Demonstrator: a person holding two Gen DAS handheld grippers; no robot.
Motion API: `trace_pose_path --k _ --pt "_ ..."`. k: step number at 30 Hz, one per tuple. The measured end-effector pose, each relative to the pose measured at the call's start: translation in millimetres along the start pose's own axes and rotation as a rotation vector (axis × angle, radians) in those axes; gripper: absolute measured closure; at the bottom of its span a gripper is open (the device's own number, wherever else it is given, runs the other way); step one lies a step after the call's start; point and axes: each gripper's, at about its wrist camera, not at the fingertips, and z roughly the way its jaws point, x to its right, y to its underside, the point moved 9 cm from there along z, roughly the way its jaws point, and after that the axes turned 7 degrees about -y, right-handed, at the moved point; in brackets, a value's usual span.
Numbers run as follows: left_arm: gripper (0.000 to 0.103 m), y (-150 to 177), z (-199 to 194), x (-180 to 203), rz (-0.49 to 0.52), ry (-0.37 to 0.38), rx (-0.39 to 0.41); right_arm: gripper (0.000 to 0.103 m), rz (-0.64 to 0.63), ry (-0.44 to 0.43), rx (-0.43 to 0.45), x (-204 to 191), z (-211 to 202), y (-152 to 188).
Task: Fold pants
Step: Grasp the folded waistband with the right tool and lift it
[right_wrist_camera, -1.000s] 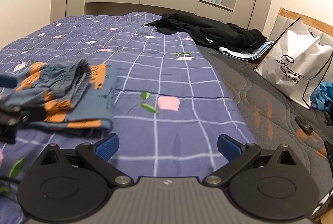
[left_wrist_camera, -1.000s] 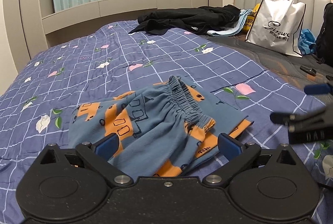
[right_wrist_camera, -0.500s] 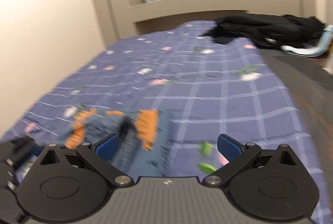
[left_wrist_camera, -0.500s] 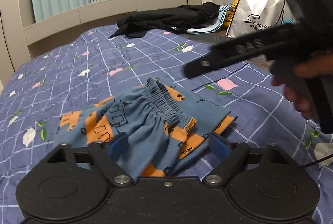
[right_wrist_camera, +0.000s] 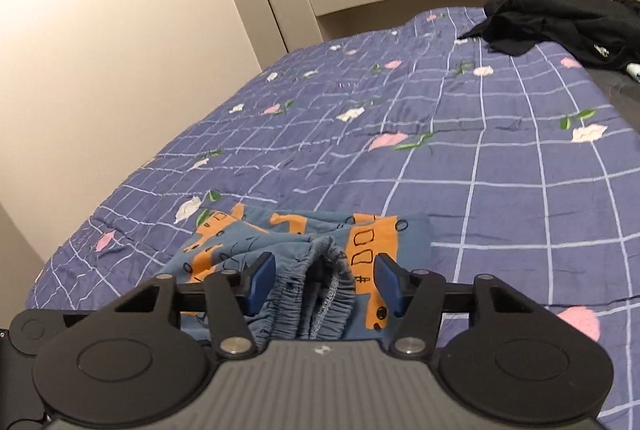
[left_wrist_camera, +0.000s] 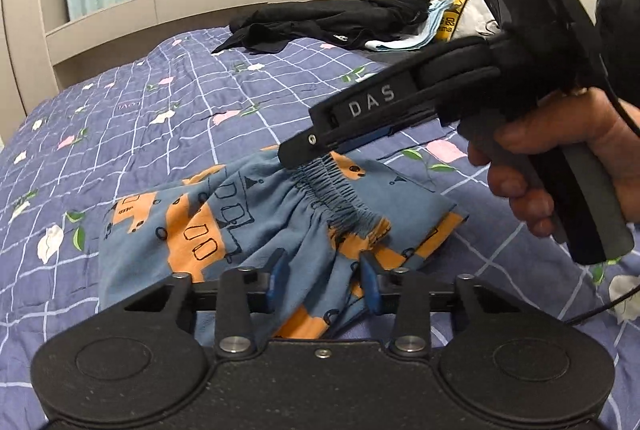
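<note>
Pants (left_wrist_camera: 256,226), blue with orange print, lie bunched on the bed cover (left_wrist_camera: 132,118) near its front edge, in the left-wrist view. Elastic waistband (left_wrist_camera: 340,194) is gathered and raised toward the right side of the garment.

Left gripper (left_wrist_camera: 322,276): jaws narrowed, not closed; a fold of the pants' near edge sits between the blue pads. Contact of the pads with the cloth cannot be confirmed.

Right gripper (right_wrist_camera: 324,280): jaws partly open, straddling the waistband (right_wrist_camera: 328,294); the pads stand just beside the cloth on both sides with a visible gap. In the left-wrist view its fingertips (left_wrist_camera: 296,154) meet the far end of the waistband from above, and the right hand (left_wrist_camera: 560,166) holds the handle.

Black clothes (left_wrist_camera: 328,18) lie at the far edge of the bed cover, well apart from the pants.
</note>
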Motion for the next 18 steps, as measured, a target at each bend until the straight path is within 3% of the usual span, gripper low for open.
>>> trace_pose_path --k 3,6,10,18 --pt "0.080 -1 0 -2 -0.020 0.007 -0.001 0.046 0.042 -0.009 -0.009 3 4 3" --pt "0.090 -2 -1 -2 -0.031 0.005 0.003 0.063 0.076 -0.025 -0.011 6 5 6" --pt "0.096 -4 -3 -4 -0.051 0.007 0.011 0.089 0.080 -0.024 0.002 6 5 6" --pt "0.097 -13 -16 -1 -0.067 0.033 0.037 0.093 0.078 -0.029 0.053 1 -14 4"
